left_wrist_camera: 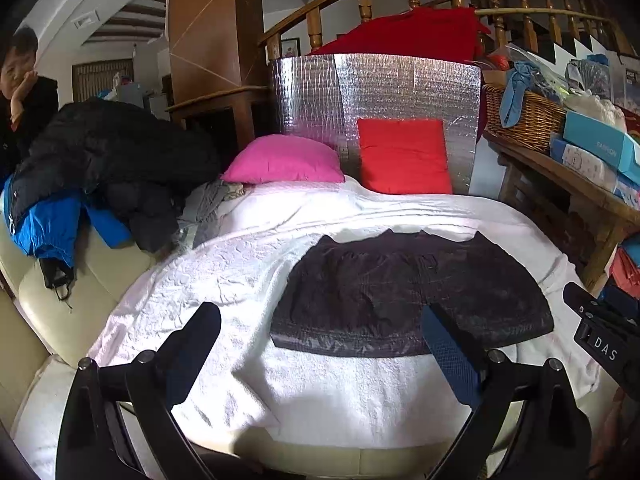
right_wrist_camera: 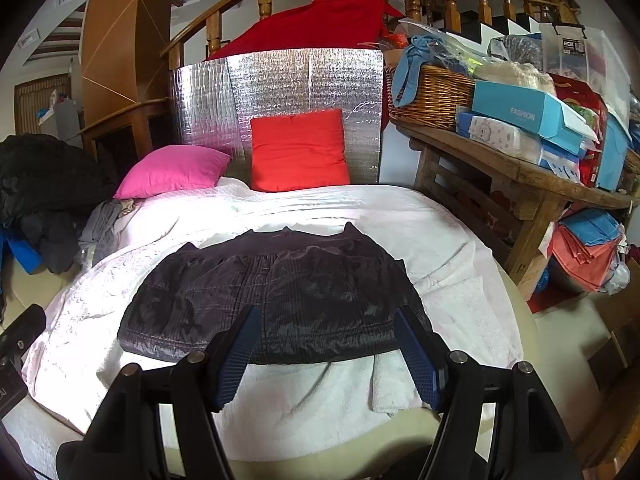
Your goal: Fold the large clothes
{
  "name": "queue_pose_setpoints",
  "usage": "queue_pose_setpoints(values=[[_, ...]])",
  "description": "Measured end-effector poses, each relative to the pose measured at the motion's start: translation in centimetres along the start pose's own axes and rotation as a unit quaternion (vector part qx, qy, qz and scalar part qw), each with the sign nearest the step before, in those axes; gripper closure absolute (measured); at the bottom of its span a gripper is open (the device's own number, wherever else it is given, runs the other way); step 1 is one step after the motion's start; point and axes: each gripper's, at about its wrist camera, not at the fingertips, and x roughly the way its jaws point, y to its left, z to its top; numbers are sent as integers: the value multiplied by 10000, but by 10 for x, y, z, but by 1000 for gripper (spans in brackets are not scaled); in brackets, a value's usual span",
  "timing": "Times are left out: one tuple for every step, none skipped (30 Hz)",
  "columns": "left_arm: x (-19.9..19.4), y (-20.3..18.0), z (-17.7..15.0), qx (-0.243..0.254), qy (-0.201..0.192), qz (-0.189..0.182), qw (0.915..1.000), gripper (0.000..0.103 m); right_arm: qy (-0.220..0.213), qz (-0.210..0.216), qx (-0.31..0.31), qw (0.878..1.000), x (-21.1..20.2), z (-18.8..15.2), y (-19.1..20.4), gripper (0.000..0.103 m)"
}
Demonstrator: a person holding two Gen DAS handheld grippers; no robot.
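Observation:
A dark quilted garment (left_wrist_camera: 408, 296) lies flat and folded into a wide rectangle on the white cover (left_wrist_camera: 224, 272) of the bed; it also shows in the right wrist view (right_wrist_camera: 272, 288). My left gripper (left_wrist_camera: 320, 320) is open and empty, held above the garment's near left edge. My right gripper (right_wrist_camera: 326, 316) is open and empty, above the garment's near right edge. The right gripper's body (left_wrist_camera: 604, 332) shows at the right edge of the left wrist view.
A pink cushion (left_wrist_camera: 284, 160) and a red cushion (left_wrist_camera: 404, 156) lean on a silver foil panel (left_wrist_camera: 376, 92) at the back. Dark and blue jackets (left_wrist_camera: 92, 184) pile on the left. A cluttered wooden table (right_wrist_camera: 520, 168) with a wicker basket (right_wrist_camera: 432, 92) stands right. A person (left_wrist_camera: 20, 92) stands far left.

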Motion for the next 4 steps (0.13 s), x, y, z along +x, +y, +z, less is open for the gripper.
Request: queue_pose_setpoints(values=[[0,-1,1,24,-68,26,10000,3,5,7,-7,10000,3,1,0,30],[1,-1,2,39,-115,63,9999,3,9,6,-15,10000,5,2,0,30],[5,-1,3,34,-96,65,9999,3,13,-8,-29,10000,9,4,0,30],[10,0,4,13,-35,43,10000,3,11,-26,-37,10000,12,6,-1,30]])
